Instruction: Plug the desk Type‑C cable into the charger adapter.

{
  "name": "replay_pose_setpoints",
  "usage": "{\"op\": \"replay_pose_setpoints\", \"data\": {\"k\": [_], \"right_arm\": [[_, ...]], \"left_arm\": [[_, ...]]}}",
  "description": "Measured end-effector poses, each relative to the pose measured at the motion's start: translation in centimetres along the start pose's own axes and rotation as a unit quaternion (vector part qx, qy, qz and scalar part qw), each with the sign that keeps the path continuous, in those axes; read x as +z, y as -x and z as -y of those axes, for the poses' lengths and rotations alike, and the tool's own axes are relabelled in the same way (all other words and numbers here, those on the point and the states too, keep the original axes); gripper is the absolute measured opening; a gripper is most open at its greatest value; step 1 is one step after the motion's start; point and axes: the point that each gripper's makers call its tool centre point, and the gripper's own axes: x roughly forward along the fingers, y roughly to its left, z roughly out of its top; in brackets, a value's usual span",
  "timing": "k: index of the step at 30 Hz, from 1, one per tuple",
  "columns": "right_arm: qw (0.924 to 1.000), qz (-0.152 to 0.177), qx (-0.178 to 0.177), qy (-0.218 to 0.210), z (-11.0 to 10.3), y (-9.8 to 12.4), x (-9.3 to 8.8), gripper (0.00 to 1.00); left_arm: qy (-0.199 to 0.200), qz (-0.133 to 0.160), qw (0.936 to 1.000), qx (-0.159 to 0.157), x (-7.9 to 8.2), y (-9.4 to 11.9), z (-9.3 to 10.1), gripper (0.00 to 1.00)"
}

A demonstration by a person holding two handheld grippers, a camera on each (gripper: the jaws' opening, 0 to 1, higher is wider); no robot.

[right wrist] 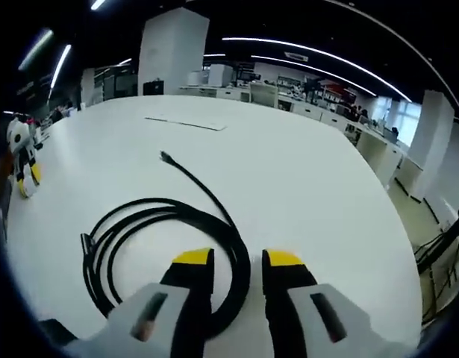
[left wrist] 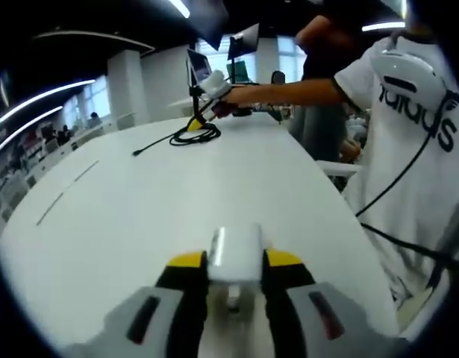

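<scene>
Jaws of the left gripper (left wrist: 235, 262) pinch the white charger adapter (left wrist: 235, 253) at 6 o'clock in the left gripper view, above the white table (left wrist: 139, 224). At 11 o'clock the right gripper (left wrist: 207, 101) (held by an outstretched hand) hovers at the coiled black cable (left wrist: 190, 134).

In the right gripper view, its jaws stand spread at 6 o'clock, the cable coil (right wrist: 154, 246) just ahead, its free plug end (right wrist: 165, 156) toward 11 o'clock.

The left hand-held gripper (left wrist: 235, 262) has its yellow-tipped jaws closed on a white charger adapter (left wrist: 235, 253), pointing out low over the worktop (left wrist: 139, 216). The right hand-held gripper (right wrist: 238, 262), jaws parted and holding nothing, is stretched out on a bare forearm (left wrist: 289, 91) and tilts down at the worktop.
</scene>
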Motion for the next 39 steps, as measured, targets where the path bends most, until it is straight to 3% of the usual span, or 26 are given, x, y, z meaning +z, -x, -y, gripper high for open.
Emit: {"op": "replay_pose_setpoints", "data": {"k": [2,6,24,33,39], "right_arm": [[1.0000,0.001,0.006,-0.006,-0.2,-0.1,0.0,0.15],[0.9999,-0.004,0.013,-0.004,-0.5,-0.1,0.0,0.12],[0.9984,0.004,0.040,0.040,-1.0,-0.1,-0.2,0.06],[0.9932,0.029,0.094,0.063,-2.6,0.8,-0.4,0.06],[0.9823,0.052,0.150,0.099,-5.0,2.1,-0.6,0.06]], "left_arm": [[0.000,0.002,1.0000,0.000,0.0,0.0,0.0,0.27],[0.001,0.002,1.0000,-0.001,0.0,0.0,0.1,0.27],[0.014,0.001,0.9999,-0.003,-0.1,0.0,0.0,0.27],[0.016,0.000,0.9999,-0.003,-0.1,0.0,0.1,0.27],[0.018,-0.005,0.9998,-0.007,-0.1,0.0,0.2,0.27]]}}
